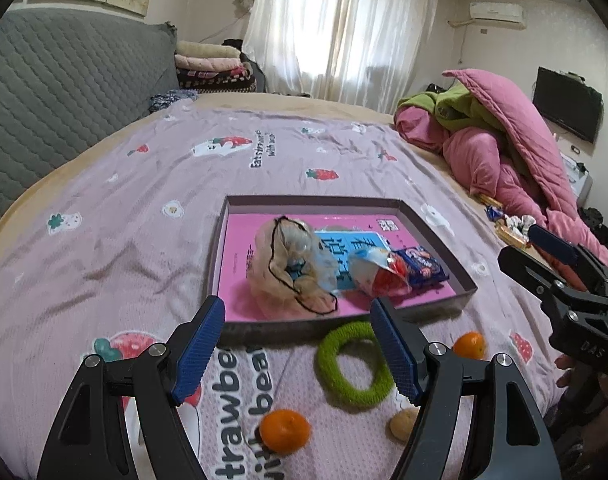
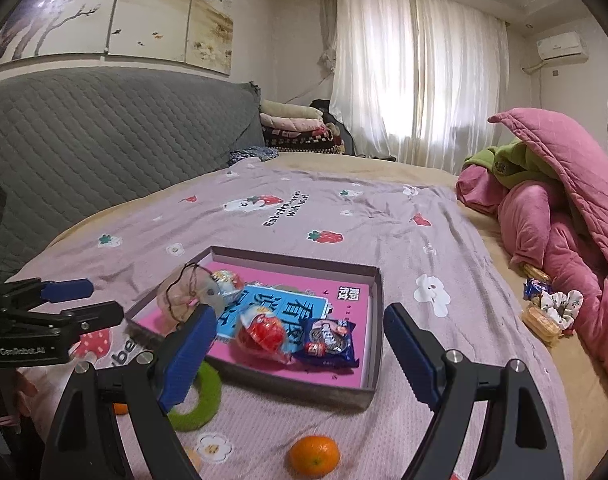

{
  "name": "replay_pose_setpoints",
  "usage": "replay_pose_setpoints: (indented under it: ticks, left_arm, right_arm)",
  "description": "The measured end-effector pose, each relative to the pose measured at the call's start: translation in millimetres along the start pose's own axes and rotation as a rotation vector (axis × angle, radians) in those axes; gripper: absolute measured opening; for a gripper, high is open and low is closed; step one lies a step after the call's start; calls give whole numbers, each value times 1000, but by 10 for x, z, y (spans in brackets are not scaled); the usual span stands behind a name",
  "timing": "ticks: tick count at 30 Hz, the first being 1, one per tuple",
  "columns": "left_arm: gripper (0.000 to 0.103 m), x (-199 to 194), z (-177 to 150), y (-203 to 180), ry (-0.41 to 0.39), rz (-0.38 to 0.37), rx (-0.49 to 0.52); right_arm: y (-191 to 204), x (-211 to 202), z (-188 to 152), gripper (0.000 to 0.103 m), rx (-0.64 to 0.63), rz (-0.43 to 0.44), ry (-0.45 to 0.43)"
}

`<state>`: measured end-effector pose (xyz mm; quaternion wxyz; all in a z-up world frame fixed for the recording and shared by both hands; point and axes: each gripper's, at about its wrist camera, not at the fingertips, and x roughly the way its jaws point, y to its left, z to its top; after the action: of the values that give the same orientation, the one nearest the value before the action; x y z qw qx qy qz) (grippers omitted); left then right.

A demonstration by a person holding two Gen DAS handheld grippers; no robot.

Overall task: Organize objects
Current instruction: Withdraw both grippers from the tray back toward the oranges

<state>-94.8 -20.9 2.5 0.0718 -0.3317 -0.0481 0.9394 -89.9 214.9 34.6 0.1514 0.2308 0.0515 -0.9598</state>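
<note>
A shallow grey box (image 1: 436, 240) (image 2: 378, 320) lies on the bed. It holds a pink book (image 1: 239, 264), a beige drawstring pouch (image 1: 279, 276), a red snack packet (image 2: 263, 336) and a blue cookie packet (image 2: 330, 338). In front of the box lie a green fuzzy ring (image 1: 352, 364) (image 2: 201, 404), two oranges (image 1: 284, 432) (image 1: 469, 345) and a small beige lump (image 1: 402, 426). My left gripper (image 1: 295, 312) (image 2: 91, 300) hangs open over the box's near edge, holding nothing. My right gripper (image 2: 297, 316) (image 1: 520, 252) is open and empty, with one orange (image 2: 314, 455) below it.
A purple strawberry-print sheet (image 1: 143, 208) covers the bed. Pink and green quilts (image 2: 552, 216) are heaped at the right, with loose snacks and a scrunchie (image 2: 552, 308) beside them. A grey padded headboard (image 2: 103, 140) stands on the left, with folded blankets (image 2: 291, 124) beyond it.
</note>
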Motion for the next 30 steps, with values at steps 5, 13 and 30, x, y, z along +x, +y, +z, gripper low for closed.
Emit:
replay_pose_setpoints:
  ticks: [5, 13, 30]
  left_arm:
    - [76, -14, -96, -48, 23, 10, 5]
    - [76, -20, -231, -71, 60, 18, 22]
    - [76, -74, -576, 9, 128, 64, 41]
  right_arm:
    - [92, -109, -89, 85, -13, 11, 6]
    - [205, -242, -272, 85, -40, 15, 27]
    - [234, -389, -535, 85, -41, 12, 84]
